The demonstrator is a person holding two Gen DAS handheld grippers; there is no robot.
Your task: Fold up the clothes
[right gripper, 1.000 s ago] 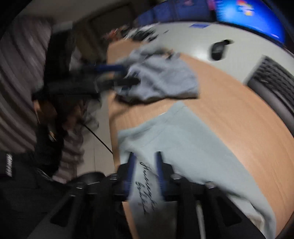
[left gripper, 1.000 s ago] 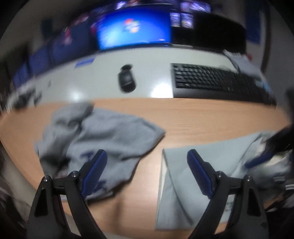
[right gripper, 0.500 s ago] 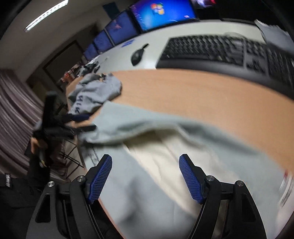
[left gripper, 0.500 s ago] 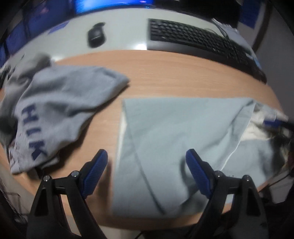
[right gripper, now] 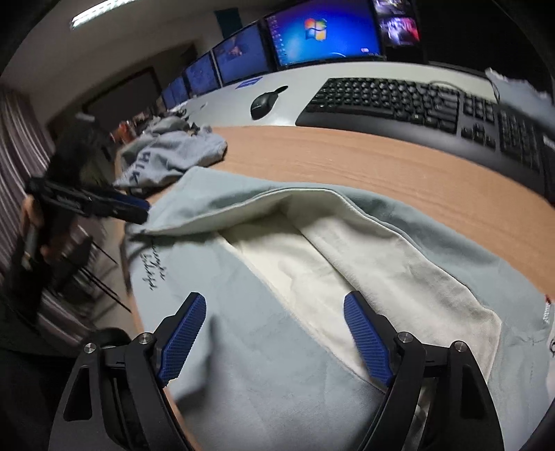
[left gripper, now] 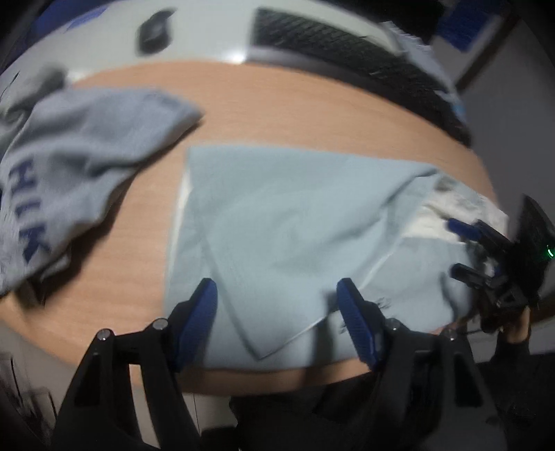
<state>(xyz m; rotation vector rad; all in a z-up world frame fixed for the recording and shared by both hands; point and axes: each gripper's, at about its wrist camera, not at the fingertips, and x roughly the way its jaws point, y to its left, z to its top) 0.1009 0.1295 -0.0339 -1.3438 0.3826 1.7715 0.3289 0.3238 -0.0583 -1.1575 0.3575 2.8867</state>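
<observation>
Writing first: the grey sweatshirt [left gripper: 79, 163] lying crumpled at the left end of the wooden table [left gripper: 312, 114] carries dark blue block capitals, "HIK" legible in the left wrist view and only "HIK"-like letters seen sideways in the right wrist view; any further letters are lost in folds. The pale blue-grey garment [left gripper: 288, 222] shows dark cursive script near its near edge [right gripper: 154, 269], too small and slanted to read, and a small red-and-dark label at its far right corner [right gripper: 546, 310], unreadable. A monitor [right gripper: 322, 33] behind shows a Windows logo on a blue desktop. The pale garment lies flat on the table near the front edge, long axis running left to right along that edge, one flap folded diagonally across it and its cream inner lining [right gripper: 347, 256] exposed toward the right end. The grey sweatshirt lies just beside its left end, apart from it. Left gripper [left gripper: 277, 295]: jaws apart, just been closing, hovering over the garment's near edge, cloth below and between the pads, none pinched. Right gripper [right gripper: 274, 319]: jaws wide, just been opening, over the lining and outer cloth, holding nothing. A black keyboard [right gripper: 416, 100] and a mouse [right gripper: 263, 102] sit on the white desk beyond the wood.
</observation>
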